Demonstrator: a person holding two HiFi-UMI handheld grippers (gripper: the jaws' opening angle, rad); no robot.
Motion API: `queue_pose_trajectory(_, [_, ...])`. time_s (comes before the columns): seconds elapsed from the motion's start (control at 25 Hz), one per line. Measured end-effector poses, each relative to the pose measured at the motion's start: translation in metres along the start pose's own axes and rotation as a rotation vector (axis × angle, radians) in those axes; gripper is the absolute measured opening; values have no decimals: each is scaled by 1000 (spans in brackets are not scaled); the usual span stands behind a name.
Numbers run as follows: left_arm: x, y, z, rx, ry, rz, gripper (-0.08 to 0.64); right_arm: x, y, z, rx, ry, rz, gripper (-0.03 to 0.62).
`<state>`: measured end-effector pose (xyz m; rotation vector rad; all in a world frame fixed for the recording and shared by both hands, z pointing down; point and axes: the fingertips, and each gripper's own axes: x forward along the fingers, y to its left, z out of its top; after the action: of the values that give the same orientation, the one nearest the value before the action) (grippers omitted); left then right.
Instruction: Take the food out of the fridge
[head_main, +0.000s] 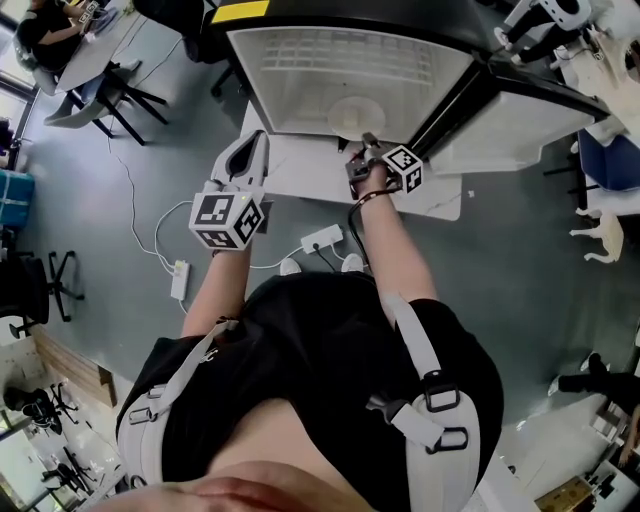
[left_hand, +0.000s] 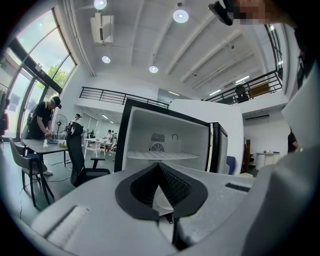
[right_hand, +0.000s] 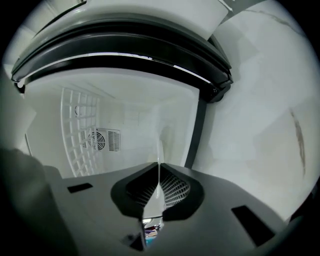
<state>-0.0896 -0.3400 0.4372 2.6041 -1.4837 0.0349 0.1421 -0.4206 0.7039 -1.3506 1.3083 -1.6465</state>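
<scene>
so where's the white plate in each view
Head view: the plate lies inside the open fridge, top centre, with its near rim at the right gripper.
Left gripper view: not made out; the left gripper covers the fridge's lower part.
Right gripper view: edge-on, a thin white sliver rising from between the shut jaws, at centre.
Shared landmark: the fridge's white interior, seen in all three views.

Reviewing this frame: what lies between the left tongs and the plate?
Nothing: in the head view only bare fridge interior separates the left tongs from the plate.
</scene>
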Motion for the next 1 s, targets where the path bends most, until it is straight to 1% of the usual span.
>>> queue_pose_trajectory(0.2, [9,-6,0,-12,-6,-31,3,-24,23,-3,0,8,88,18])
queue_pose_trajectory(0.4, [20,-16,-3,-28,-10,-70,3,-64,51,-4,14,5,165,18])
queue_pose_trajectory(0.52, [28,-24,-4,-38,-12,-99,3,-90,67,-3,3,2,180,18])
queue_pose_trajectory(0.72, [41,-38,-8,-49,-9,-152,3,-127,89,-1,16,-33,172,18])
queue_pose_trajectory(1.0, [53,-55,-10,-51,-2,-206,3,-167,134,5,17,-92,239,18])
